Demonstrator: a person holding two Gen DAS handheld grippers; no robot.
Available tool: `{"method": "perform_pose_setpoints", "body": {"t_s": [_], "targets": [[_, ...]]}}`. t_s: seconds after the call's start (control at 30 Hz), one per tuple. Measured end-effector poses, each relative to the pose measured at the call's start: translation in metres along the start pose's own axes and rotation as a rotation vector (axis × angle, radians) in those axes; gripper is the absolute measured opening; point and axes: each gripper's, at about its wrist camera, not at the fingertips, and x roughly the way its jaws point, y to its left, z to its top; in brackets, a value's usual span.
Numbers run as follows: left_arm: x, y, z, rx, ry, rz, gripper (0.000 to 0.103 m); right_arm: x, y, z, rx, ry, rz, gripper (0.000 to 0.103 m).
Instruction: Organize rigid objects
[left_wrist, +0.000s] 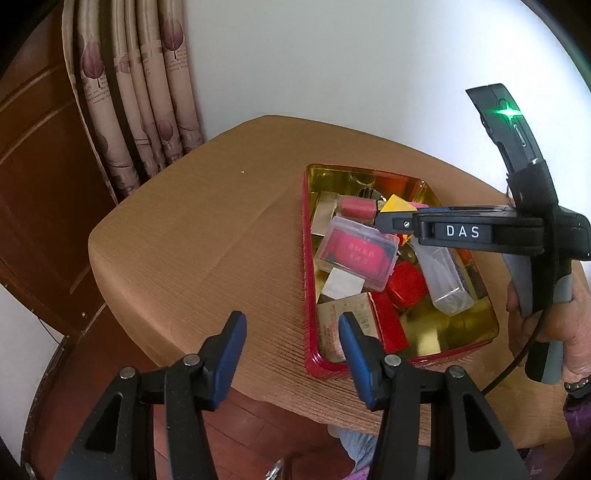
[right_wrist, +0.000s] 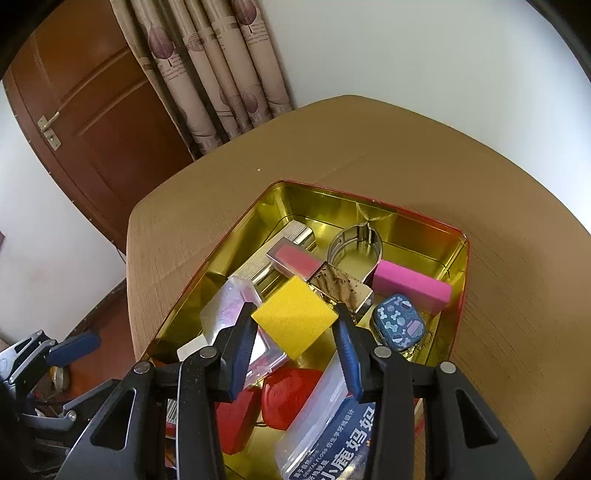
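A red tin with a gold inside (left_wrist: 308, 280) (right_wrist: 458, 280) sits on the brown table and holds several small rigid objects. My right gripper (right_wrist: 295, 325) is shut on a yellow block (right_wrist: 295, 321) and holds it just above the tin's contents. In the left wrist view the right gripper (left_wrist: 384, 221) reaches over the tin from the right, the yellow block (left_wrist: 395, 204) at its tip. My left gripper (left_wrist: 291, 332) is open and empty, at the tin's near left corner. In the tin lie a clear case with red inside (left_wrist: 356, 253), a pink block (right_wrist: 412, 286) and a blue patterned case (right_wrist: 399, 321).
The brown table (left_wrist: 192, 240) has bare surface left of the tin. A curtain (left_wrist: 140, 92) and a wooden door (right_wrist: 92, 122) stand behind its far left corner. A white wall runs behind. The table's near edge drops to a red-brown floor (left_wrist: 251, 435).
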Motion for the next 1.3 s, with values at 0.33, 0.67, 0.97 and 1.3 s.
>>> {"method": "perform_pose_setpoints", "body": {"t_s": [0.33,0.67,0.97,1.3], "targets": [[0.008,0.004,-0.001,0.007,0.025,0.012,0.053,-0.016,0.0,0.003,0.03,-0.067,0.006,0.043],[0.005,0.0,-0.003,0.023,0.013,0.034,0.053,-0.073,0.012,-0.016,0.074,-0.23,-0.015,0.049],[-0.009,-0.005,-0.006,0.048,-0.039,0.025,0.053,-0.142,0.022,-0.08,0.152,-0.357,-0.164,0.064],[-0.051,-0.023,-0.014,0.079,-0.186,-0.014,0.053,-0.197,0.079,-0.137,0.073,-0.473,-0.372,0.101]]}}
